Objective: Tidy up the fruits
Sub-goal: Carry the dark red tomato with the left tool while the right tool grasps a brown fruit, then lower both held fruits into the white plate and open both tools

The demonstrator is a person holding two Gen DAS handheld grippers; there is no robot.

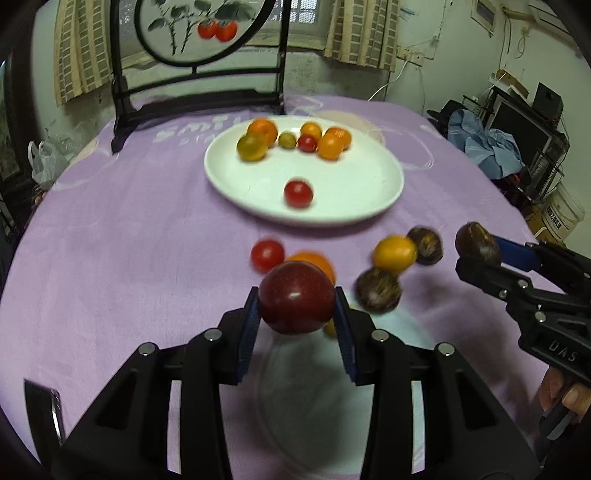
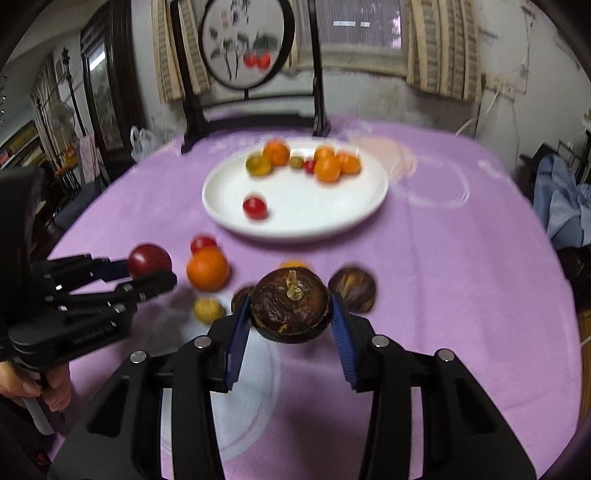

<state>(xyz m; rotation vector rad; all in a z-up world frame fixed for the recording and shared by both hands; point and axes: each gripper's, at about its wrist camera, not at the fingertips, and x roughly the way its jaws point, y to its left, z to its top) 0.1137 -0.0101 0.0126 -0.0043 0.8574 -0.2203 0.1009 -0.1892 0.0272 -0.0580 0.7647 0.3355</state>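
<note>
My left gripper (image 1: 297, 306) is shut on a dark red plum (image 1: 296, 296) and holds it above the purple cloth. My right gripper (image 2: 290, 308) is shut on a dark brown mangosteen (image 2: 290, 303), also lifted; it shows at the right of the left wrist view (image 1: 476, 245). A white plate (image 1: 332, 199) farther back holds several small orange, green and red fruits, with one red tomato (image 1: 298, 193) apart near its front. Loose on the cloth lie a red tomato (image 1: 267, 254), an orange (image 2: 207, 268), a yellow fruit (image 1: 394, 253) and two brown mangosteens (image 1: 378, 290).
A dark wooden stand with a round painted panel (image 1: 195, 29) stands at the table's far edge behind the plate. A hand (image 1: 565, 395) holds the right gripper's handle. Furniture and clutter (image 1: 517, 133) lie beyond the table's right side.
</note>
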